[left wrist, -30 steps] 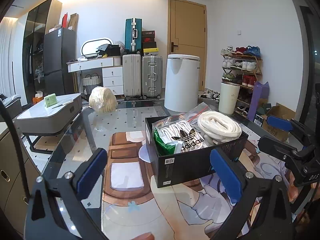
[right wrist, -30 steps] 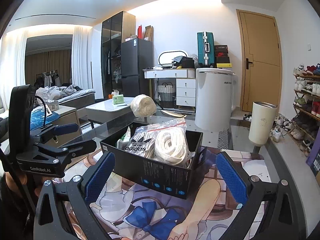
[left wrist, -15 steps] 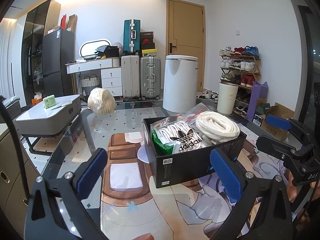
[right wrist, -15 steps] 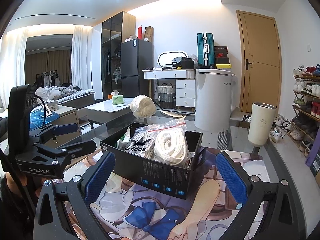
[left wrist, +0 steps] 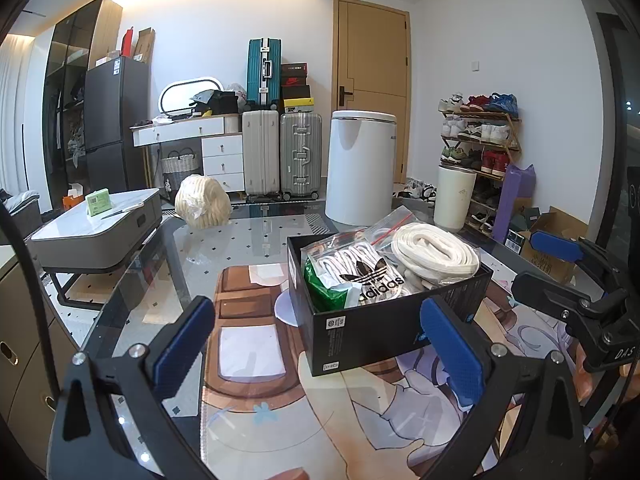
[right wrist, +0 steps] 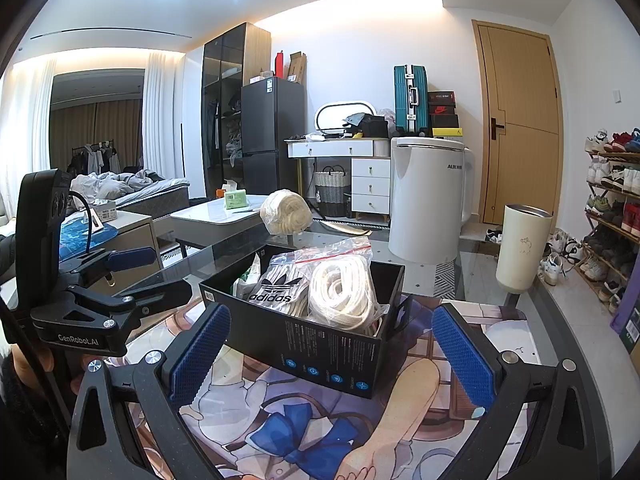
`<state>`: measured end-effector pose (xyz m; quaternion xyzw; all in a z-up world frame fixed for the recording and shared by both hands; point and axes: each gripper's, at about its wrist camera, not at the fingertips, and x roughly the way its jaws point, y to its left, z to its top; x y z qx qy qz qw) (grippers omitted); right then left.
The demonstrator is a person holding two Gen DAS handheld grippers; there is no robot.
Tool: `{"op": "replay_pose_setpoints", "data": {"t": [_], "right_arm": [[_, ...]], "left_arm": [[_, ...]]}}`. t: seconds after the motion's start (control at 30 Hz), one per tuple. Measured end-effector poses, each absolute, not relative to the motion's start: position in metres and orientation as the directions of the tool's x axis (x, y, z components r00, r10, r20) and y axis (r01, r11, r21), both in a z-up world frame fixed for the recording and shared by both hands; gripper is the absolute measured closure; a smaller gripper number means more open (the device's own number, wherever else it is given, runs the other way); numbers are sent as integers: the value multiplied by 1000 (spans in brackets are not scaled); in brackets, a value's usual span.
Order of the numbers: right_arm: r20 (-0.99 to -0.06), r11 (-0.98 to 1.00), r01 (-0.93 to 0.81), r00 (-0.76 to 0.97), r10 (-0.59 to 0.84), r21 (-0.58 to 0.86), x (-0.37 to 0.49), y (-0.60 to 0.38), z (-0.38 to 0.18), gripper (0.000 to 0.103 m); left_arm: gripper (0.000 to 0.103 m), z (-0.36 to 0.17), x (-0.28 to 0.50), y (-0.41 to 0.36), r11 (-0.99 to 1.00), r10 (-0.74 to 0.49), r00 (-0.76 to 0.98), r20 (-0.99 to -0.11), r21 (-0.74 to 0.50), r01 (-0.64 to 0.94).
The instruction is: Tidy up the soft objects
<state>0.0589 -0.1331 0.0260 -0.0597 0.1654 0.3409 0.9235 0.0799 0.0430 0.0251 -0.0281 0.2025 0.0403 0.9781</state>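
We held the left gripper and right gripper spread and empty; only our right view showed the bed beyond the black box.

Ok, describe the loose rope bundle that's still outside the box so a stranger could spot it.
Start at the glass table and its black box. Look past the box to the table's far left edge: the cream rope bundle sits there alone. Unlike the white rope coil inside the box, it is rounder and yellower.
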Motion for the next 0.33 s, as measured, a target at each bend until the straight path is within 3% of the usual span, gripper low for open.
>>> {"op": "replay_pose_setpoints", "data": {"t": [0.33], "right_arm": [[-346, 761, -649, 713, 610, 2, 59, -133, 26, 0]], "left_arm": [[0, 26, 78, 40, 996, 74, 919, -387, -21, -89]]}}
